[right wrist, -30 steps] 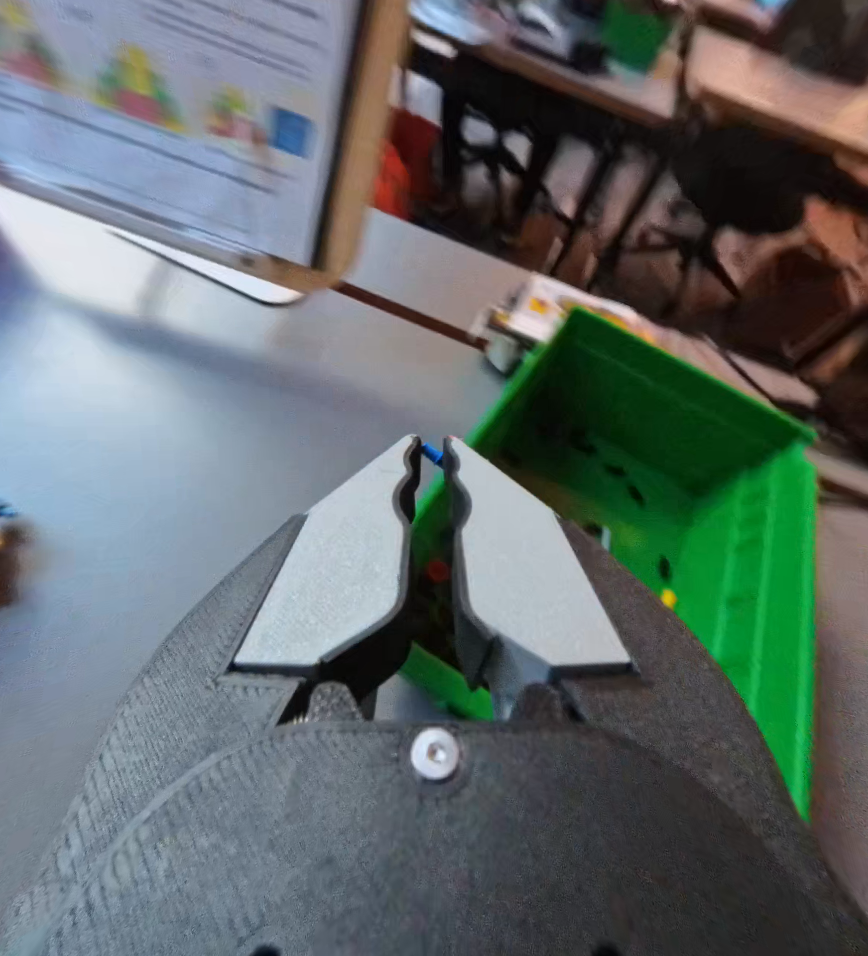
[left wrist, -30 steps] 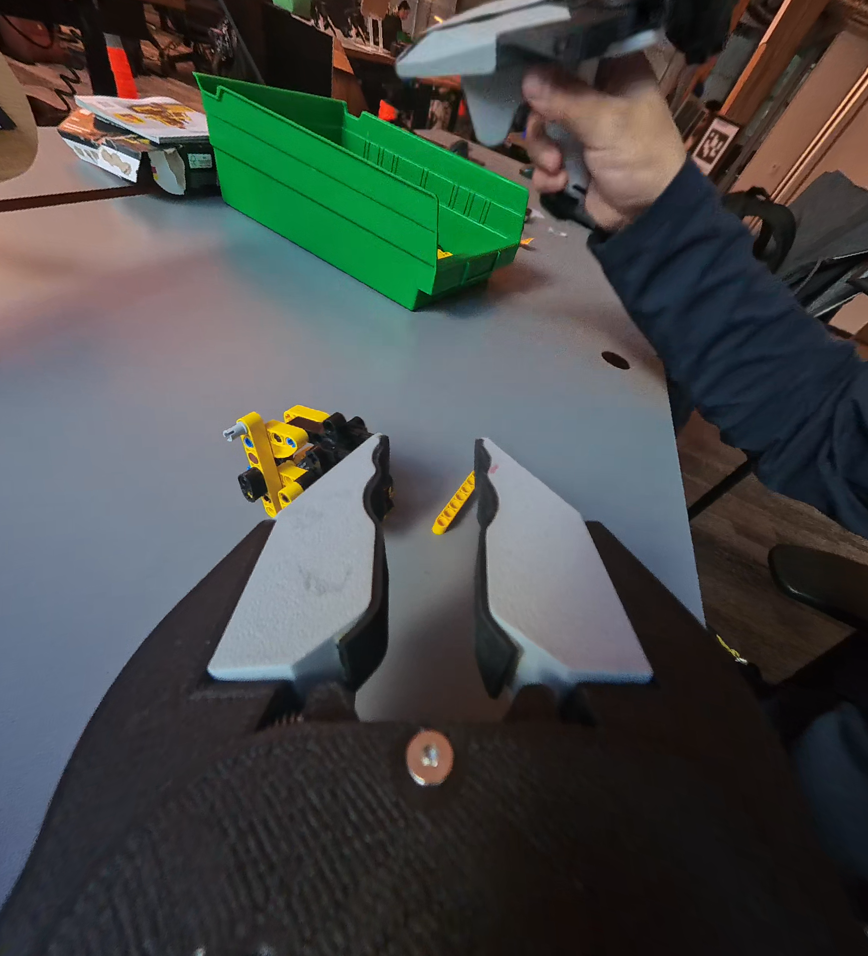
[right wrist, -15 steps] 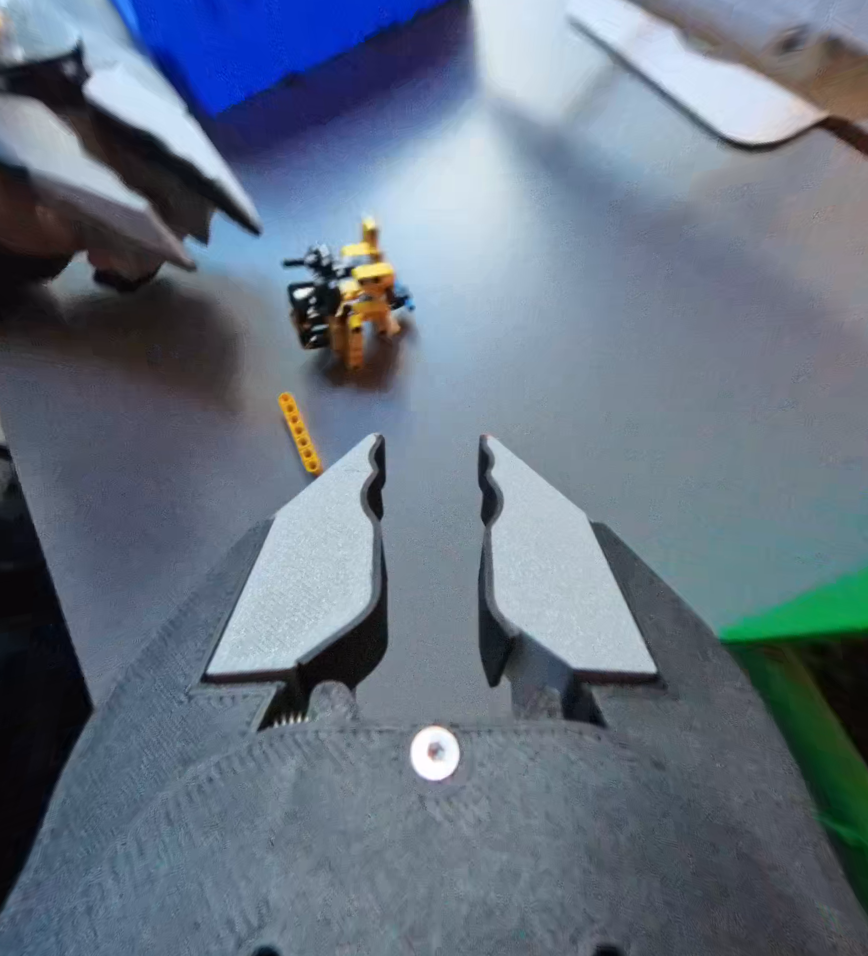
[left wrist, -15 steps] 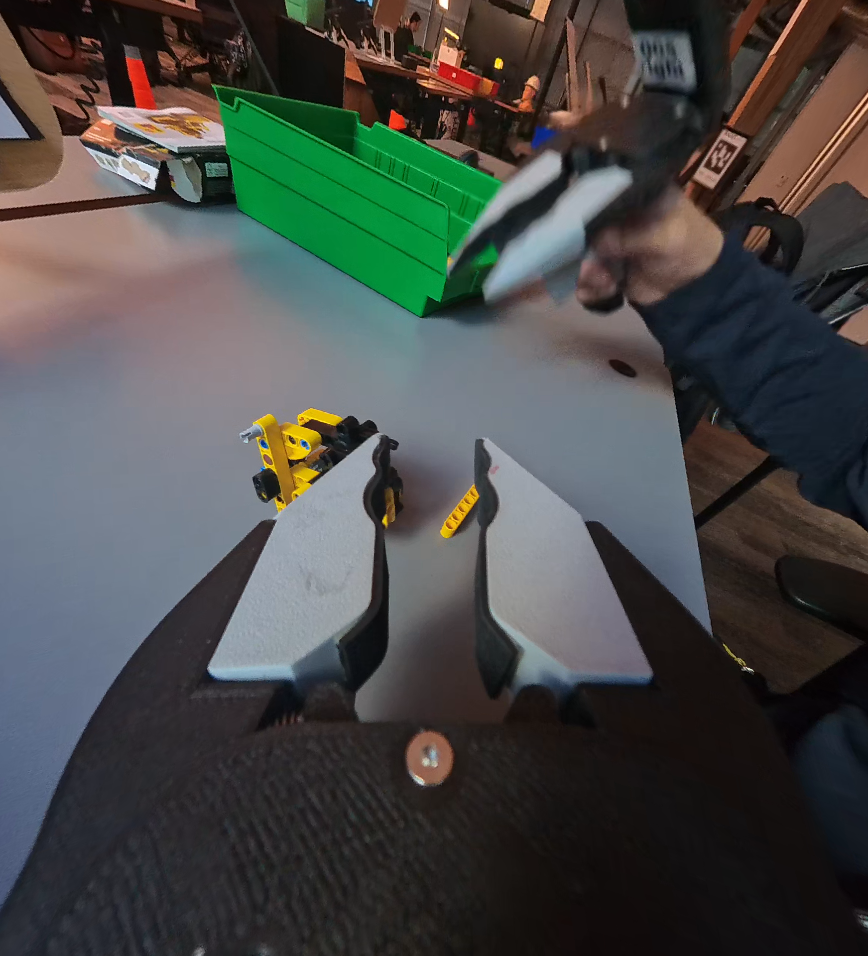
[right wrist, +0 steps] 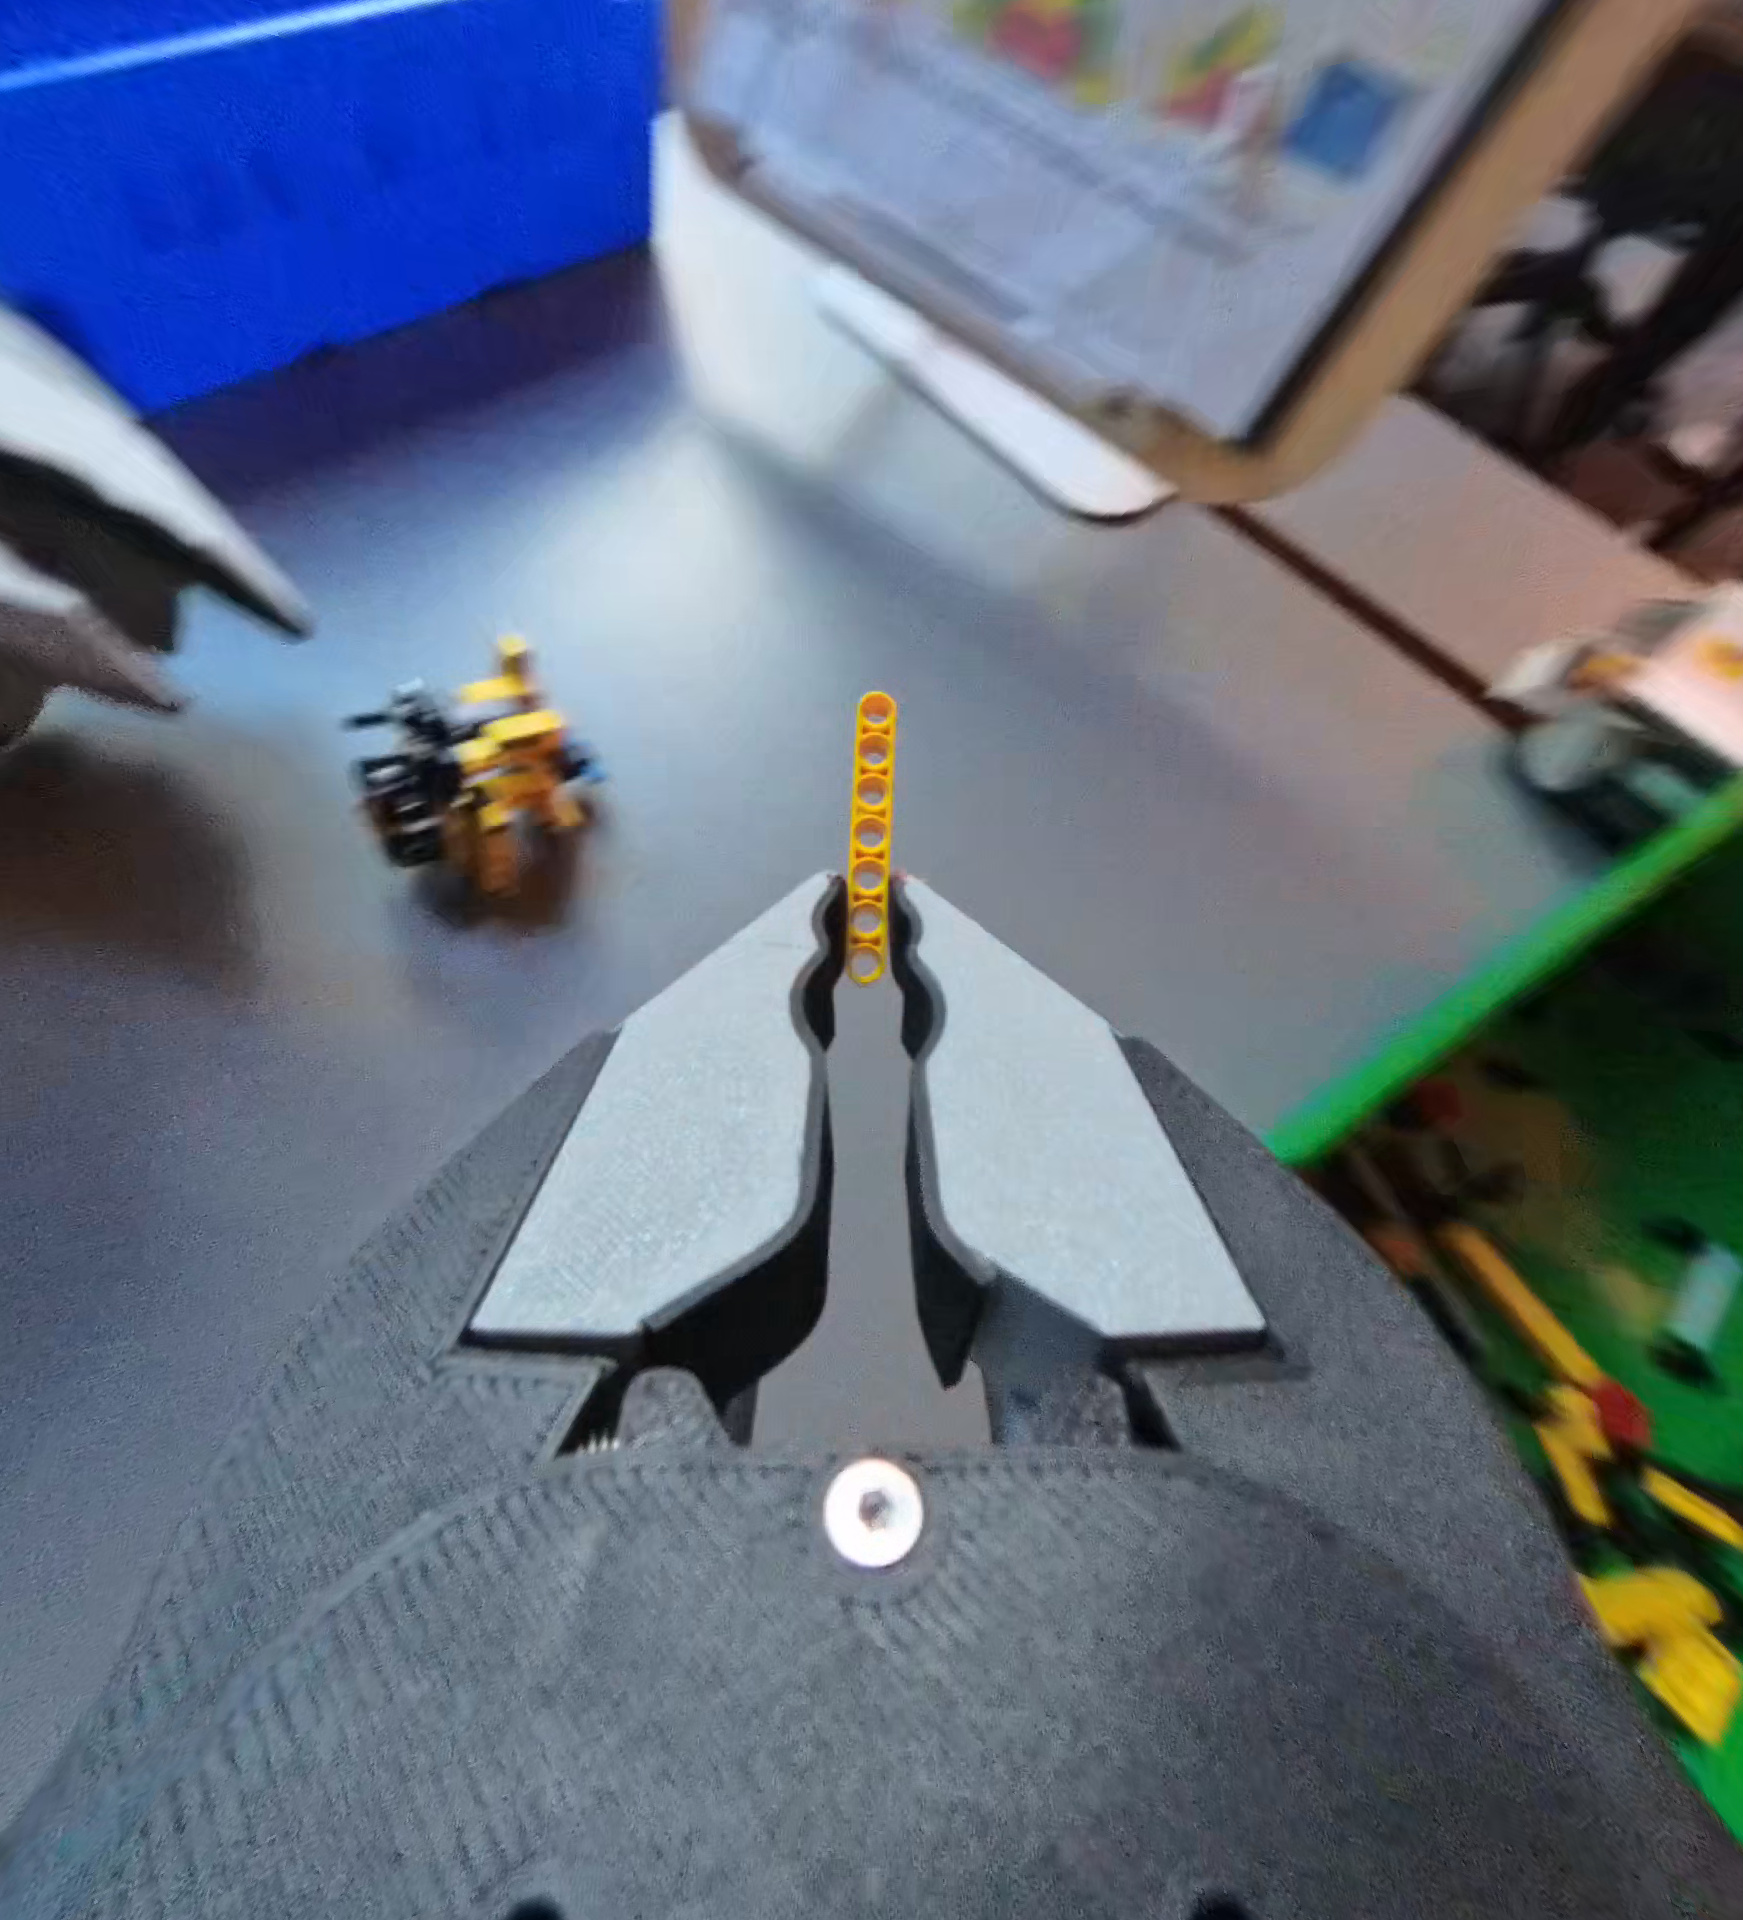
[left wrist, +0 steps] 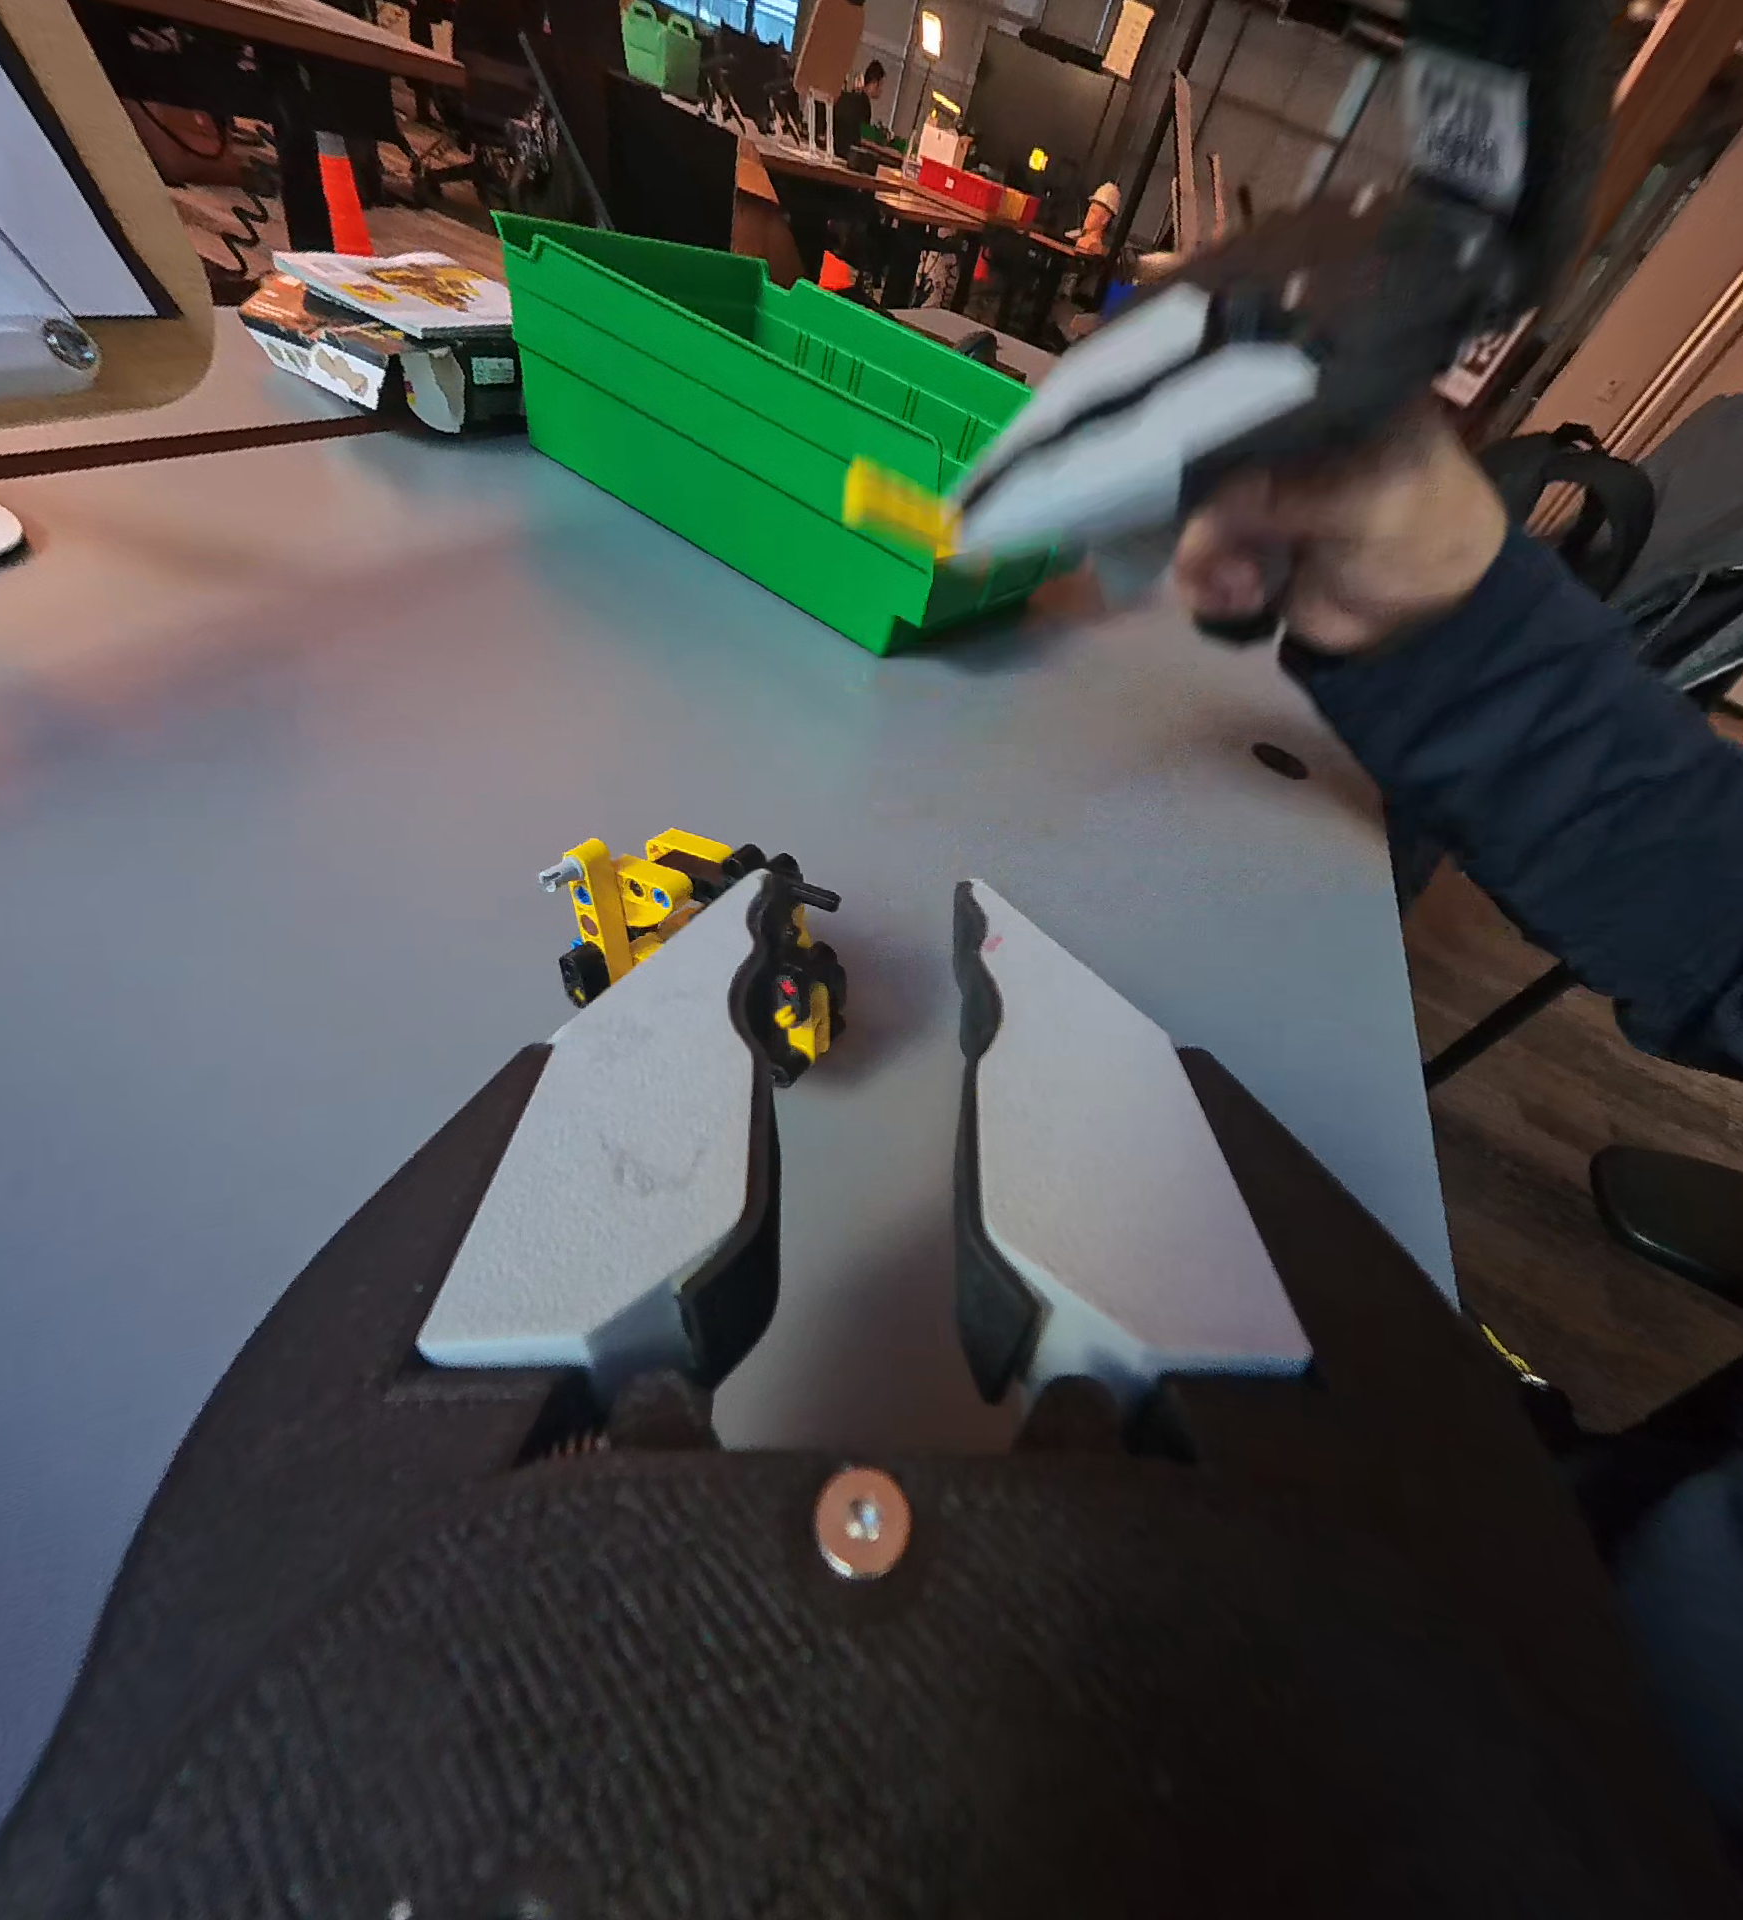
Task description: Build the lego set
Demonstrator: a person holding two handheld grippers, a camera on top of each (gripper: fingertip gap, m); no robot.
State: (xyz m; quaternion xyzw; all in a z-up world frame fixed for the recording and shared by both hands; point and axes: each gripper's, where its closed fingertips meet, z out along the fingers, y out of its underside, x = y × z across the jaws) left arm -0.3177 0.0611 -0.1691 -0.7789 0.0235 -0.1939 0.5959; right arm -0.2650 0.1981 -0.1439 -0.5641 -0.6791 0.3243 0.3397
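Note:
A small yellow and black lego model stands on the grey table, partly behind my left gripper's left finger; it also shows in the right wrist view. My left gripper is open and empty just above the table beside the model. My right gripper is shut on a long yellow lego beam with holes and holds it in the air, pointing forward. In the left wrist view the right gripper hovers in front of the green bin with the yellow beam sticking out.
A green bin with several loose lego parts stands at the back right. A boxed set with a booklet lies behind it. A screen on a stand and a blue box stand at the table's far side.
My right gripper has closed on the yellow beam that lay on the table and lifted it. My left gripper has shifted slightly, staying open beside the model.

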